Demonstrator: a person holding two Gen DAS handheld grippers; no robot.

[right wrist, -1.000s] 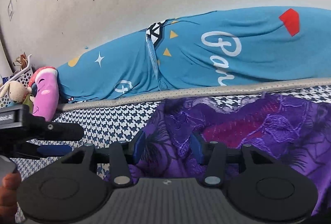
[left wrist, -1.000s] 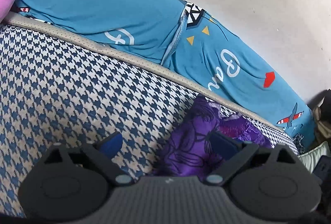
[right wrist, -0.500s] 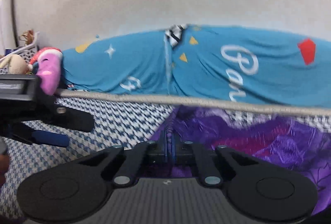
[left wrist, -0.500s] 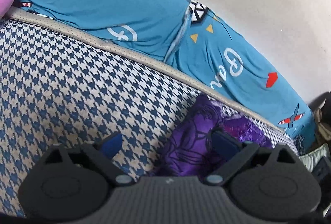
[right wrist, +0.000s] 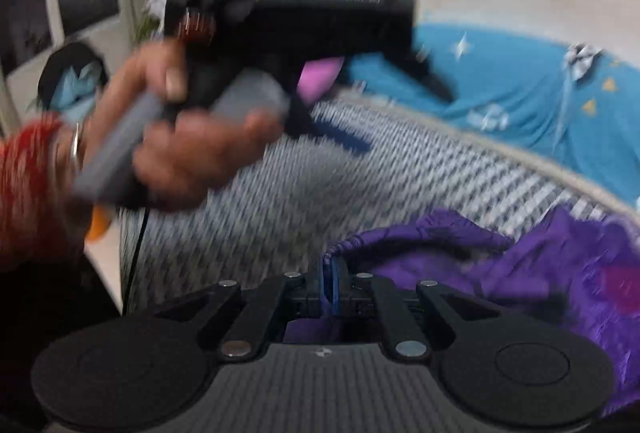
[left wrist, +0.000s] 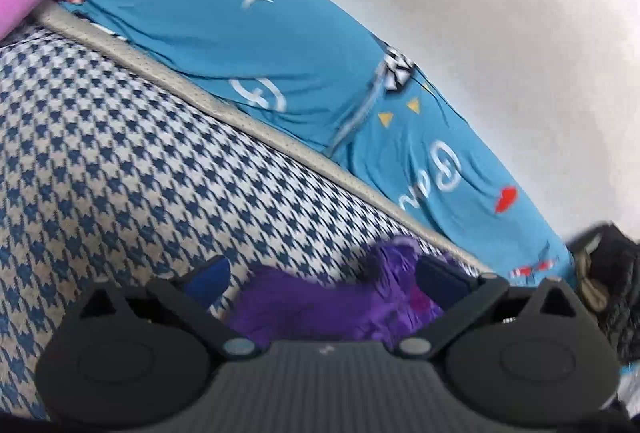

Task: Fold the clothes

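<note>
On houndstooth bed | right gripper jaws clamp purple garment | right view alone shows hand | left gripper jaws apart

The purple garment was a crinkly, shiny thing with a magenta patch showing on its right side. It lay bunched up and rumpled on the houndstooth mattress, near the beige piped edge at the far right. One hemmed edge at its near left was pulled up off the surface into a ridge. Too blurry to tell what kind of clothing it was.
</note>
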